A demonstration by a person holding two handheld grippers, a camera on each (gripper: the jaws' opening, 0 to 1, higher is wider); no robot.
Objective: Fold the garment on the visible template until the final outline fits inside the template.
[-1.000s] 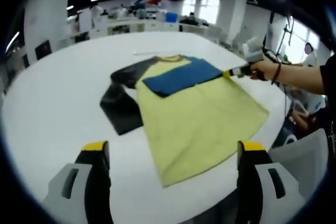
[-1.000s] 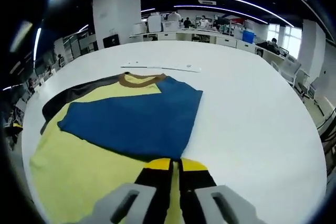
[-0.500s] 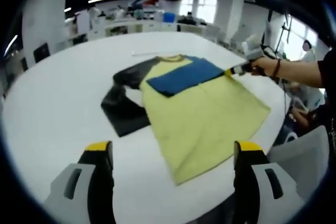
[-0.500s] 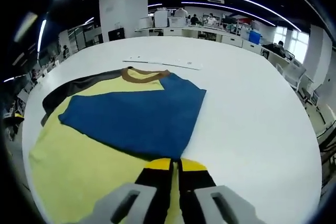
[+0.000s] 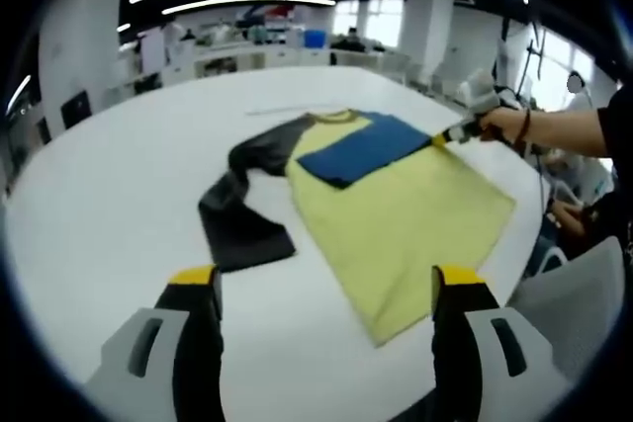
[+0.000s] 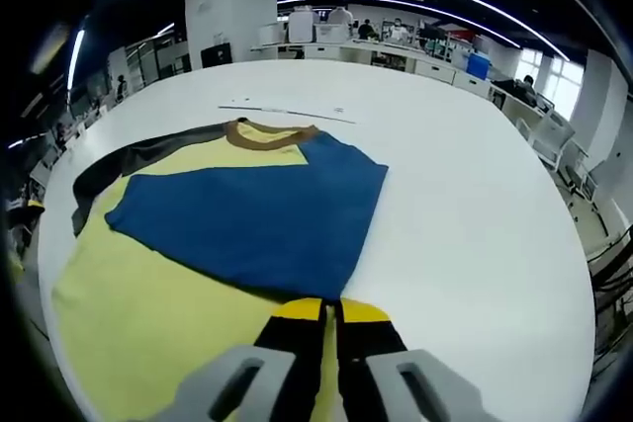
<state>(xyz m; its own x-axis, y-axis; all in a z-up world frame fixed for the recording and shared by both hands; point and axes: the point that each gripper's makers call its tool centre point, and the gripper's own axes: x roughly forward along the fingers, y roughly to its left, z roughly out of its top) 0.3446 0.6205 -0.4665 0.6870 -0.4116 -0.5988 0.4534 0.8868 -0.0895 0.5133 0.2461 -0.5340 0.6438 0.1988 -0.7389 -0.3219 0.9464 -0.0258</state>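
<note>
Right gripper view: my right gripper (image 6: 326,308) has its fingers pinched on the shirt's (image 6: 158,274) hem edge at 6 o'clock, with the blue sleeve (image 6: 257,214) folded across the yellow body. Since a second ago the shirt has slid slightly over the white desk (image 6: 475,205). My left gripper (image 5: 321,289) hovers wide apart, holding nothing; the dark sleeve (image 5: 237,214) at 11 o'clock remains unfolded, so folding is barely halfway.
</note>
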